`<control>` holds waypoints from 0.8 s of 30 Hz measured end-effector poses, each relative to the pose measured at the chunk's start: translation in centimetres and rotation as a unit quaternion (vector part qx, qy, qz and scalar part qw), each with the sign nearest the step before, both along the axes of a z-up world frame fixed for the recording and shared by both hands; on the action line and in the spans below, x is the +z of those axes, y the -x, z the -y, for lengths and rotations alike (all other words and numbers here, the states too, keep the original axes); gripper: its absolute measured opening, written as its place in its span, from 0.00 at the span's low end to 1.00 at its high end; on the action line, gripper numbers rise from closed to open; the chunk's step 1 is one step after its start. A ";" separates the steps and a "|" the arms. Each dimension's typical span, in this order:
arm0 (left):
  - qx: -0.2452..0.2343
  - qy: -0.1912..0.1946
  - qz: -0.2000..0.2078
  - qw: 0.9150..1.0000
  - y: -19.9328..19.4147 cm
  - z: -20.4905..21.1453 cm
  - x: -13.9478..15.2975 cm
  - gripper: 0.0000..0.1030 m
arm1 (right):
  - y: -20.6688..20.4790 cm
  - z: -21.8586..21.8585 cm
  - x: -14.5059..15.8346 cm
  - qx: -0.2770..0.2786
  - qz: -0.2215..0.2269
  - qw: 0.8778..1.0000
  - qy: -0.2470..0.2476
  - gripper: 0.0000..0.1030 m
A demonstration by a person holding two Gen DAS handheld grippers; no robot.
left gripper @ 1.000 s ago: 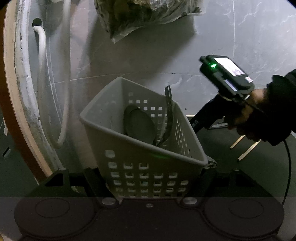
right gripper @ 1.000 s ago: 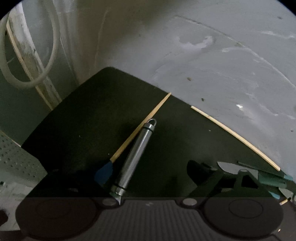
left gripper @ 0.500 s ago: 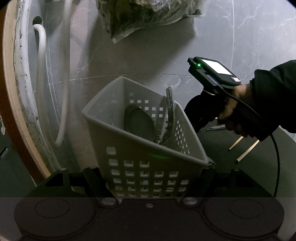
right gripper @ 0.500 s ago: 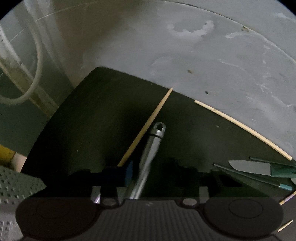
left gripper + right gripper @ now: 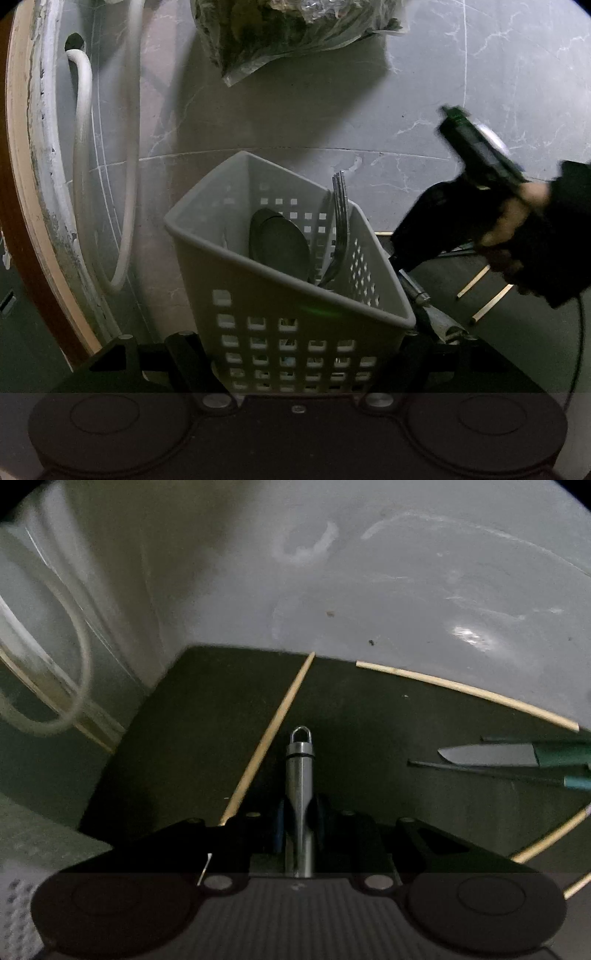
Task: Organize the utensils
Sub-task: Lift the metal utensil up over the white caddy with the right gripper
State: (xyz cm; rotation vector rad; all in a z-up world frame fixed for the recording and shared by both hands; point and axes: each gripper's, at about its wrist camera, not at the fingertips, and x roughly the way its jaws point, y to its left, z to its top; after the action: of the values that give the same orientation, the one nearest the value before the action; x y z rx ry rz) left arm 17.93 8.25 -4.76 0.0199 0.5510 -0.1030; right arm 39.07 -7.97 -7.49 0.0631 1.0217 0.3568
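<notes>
Right wrist view alone shows the right tool [image 5: 300, 825], just closing, clamped on a steel handle [image 5: 300, 771]; its head is hidden; left tool [image 5: 295, 354] grips the basket [image 5: 284, 291].

My left hand-held gripper [image 5: 295, 354] has the utensil basket [image 5: 280, 295] between its fingers, on the worktop [image 5: 332, 122]. Inside the basket stand a spoon [image 5: 277, 243] towards the left and a fork [image 5: 340, 229] to its right. Behind the basket lies a bag [image 5: 291, 29]; a hose [image 5: 85, 147] runs to the left. To the basket's right is a mat [image 5: 207, 709], where my right hand-held gripper [image 5: 299, 823] is clamped around a peeler handle [image 5: 300, 771]. Chopsticks [image 5: 273, 727] lie left of the handle, a knife [image 5: 491, 755] to its right.
</notes>
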 end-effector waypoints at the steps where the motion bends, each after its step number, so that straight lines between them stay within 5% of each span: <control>1: 0.000 0.000 0.000 1.000 0.0 0.0 0.0 0.75 | 0.9 0.6 0.4 -0.005 0.011 1.000 -0.012 0.18; 8: -0.001 -0.004 -0.001 1.000 0.0 0.1 -0.1 0.74 | 7.1 3.9 3.7 -0.004 0.133 0.989 -0.071 0.18; 18: -0.001 -0.019 -0.005 1.000 0.0 0.4 -0.3 0.74 | 12.3 5.5 10.2 0.003 0.285 0.951 -0.120 0.18; 24: 0.004 -0.022 -0.004 1.000 0.0 0.7 -0.3 0.74 | 13.7 3.3 15.5 0.064 0.342 0.924 -0.157 0.19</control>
State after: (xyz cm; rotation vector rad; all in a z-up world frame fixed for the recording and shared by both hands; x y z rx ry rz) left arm 17.98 7.56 -5.08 0.0594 0.5620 -0.0831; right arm 25.40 -11.27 8.01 0.1498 0.2674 0.6079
